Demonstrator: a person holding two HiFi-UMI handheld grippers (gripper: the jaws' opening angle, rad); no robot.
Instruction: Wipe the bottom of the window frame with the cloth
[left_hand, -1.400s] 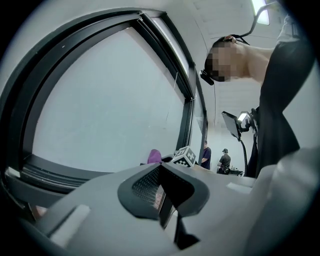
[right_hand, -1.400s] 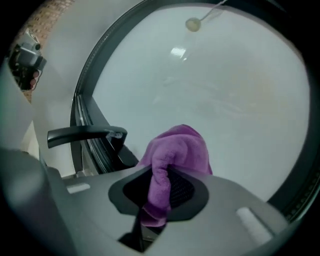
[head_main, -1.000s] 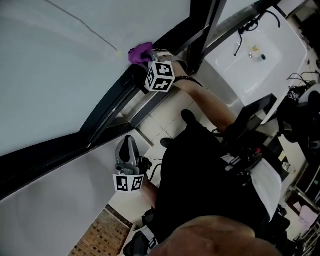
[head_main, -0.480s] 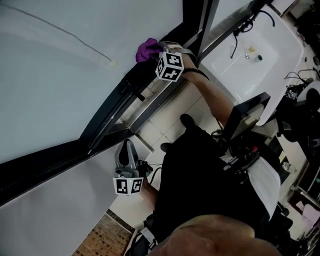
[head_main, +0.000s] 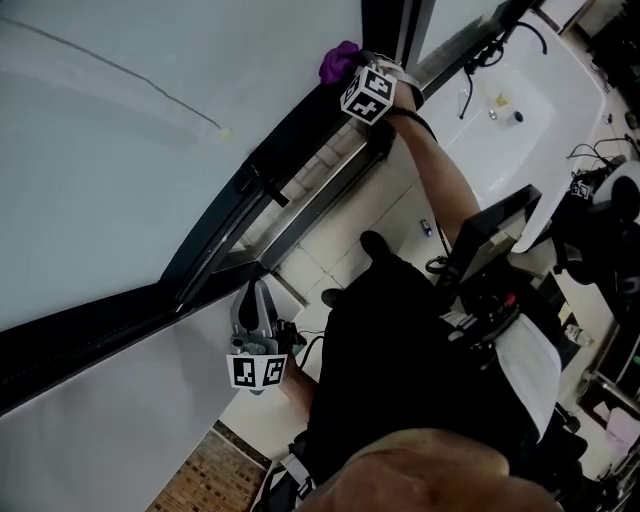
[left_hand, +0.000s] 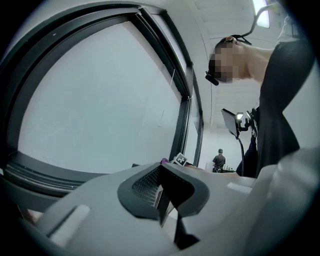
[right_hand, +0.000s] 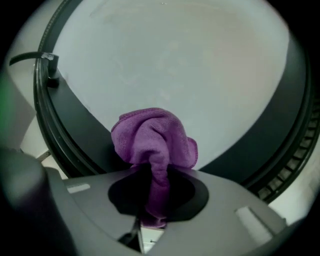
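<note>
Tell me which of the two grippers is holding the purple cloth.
The right gripper: its jaws are clamped on the purple cloth, up at the dark window frame. The left gripper is shut on nothing and hangs low, away from the frame.

The cloth is purple, soft and bunched into a lump. Its lower end is pinched in the right gripper. It lies against the dark bottom rail of the window frame, just beside the glass.
</note>
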